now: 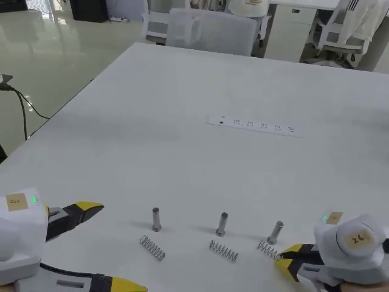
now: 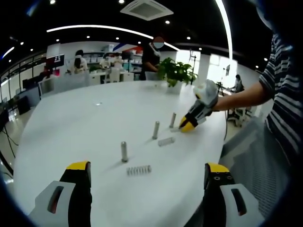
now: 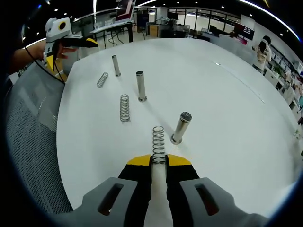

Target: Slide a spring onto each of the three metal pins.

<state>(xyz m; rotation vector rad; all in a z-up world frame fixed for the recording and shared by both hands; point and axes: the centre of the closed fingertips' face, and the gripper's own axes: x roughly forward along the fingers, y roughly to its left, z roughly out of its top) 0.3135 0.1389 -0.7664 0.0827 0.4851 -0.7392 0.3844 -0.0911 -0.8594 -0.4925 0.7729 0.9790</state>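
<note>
Springs lie flat on the white counter [image 1: 182, 109], one just on the near side of each upright metal pin, and no pin carries one. At the left, the left spring [image 1: 152, 248] rests close to the left pin [image 1: 156, 219]; the middle spring [image 1: 223, 250] rests close to the middle pin [image 1: 222, 224]. Beside the right pin [image 3: 180, 127], the right spring [image 3: 158, 142] has its near end pinched between the almost closed jaws of the right gripper [image 3: 159, 161]. Low over the near left of the counter, the left gripper [image 1: 119, 246] has its jaws spread wide with nothing between them.
</note>
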